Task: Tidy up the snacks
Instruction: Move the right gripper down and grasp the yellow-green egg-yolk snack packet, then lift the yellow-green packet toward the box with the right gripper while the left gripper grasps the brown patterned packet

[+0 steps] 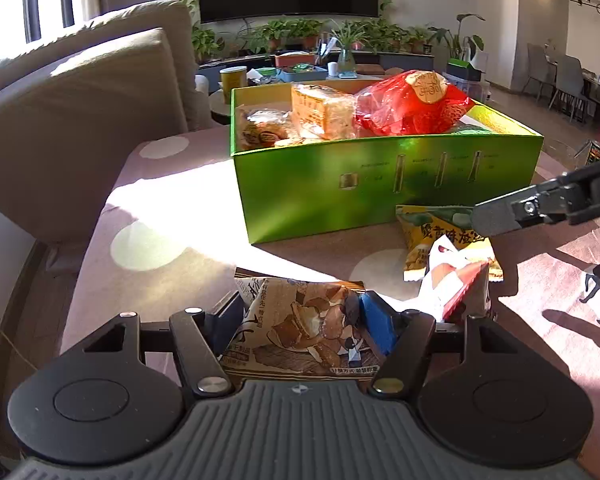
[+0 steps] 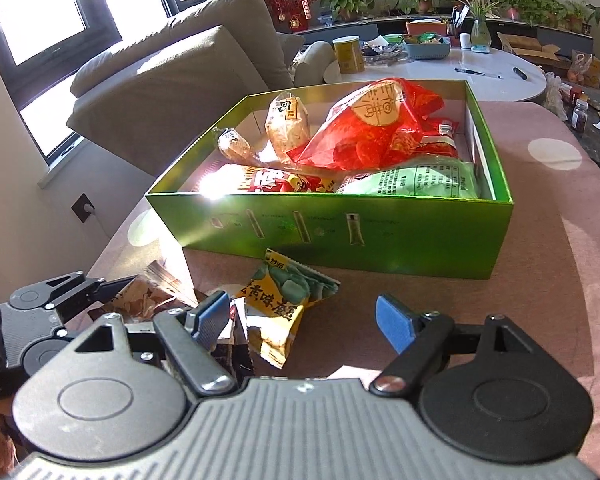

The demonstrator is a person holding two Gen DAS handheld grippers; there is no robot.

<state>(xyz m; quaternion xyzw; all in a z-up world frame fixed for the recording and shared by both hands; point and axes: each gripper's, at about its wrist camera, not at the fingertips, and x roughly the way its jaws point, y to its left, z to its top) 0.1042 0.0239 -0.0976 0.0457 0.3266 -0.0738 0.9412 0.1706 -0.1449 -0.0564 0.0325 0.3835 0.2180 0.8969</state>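
A green box (image 1: 340, 184) (image 2: 420, 240) on the pink table holds several snack packs, with a red bag (image 1: 412, 104) (image 2: 380, 124) on top. My left gripper (image 1: 304, 320) is shut on a brown snack packet (image 1: 300, 328) just in front of the box; the packet also shows in the right wrist view (image 2: 140, 296). A yellow-green snack packet (image 1: 440, 240) (image 2: 284, 304) and a red-white packet (image 1: 452, 280) lie on the table beside it. My right gripper (image 2: 304, 320) is open, its jaws on either side of the yellow-green packet, not touching it.
A beige sofa (image 1: 80, 100) (image 2: 172, 80) stands left of the table. A white round table (image 2: 460, 68) with a yellow tin (image 2: 348, 54) and clutter sits behind the box. Plants and a TV line the back wall. Bare pink tablecloth (image 2: 540, 280) lies right of the box.
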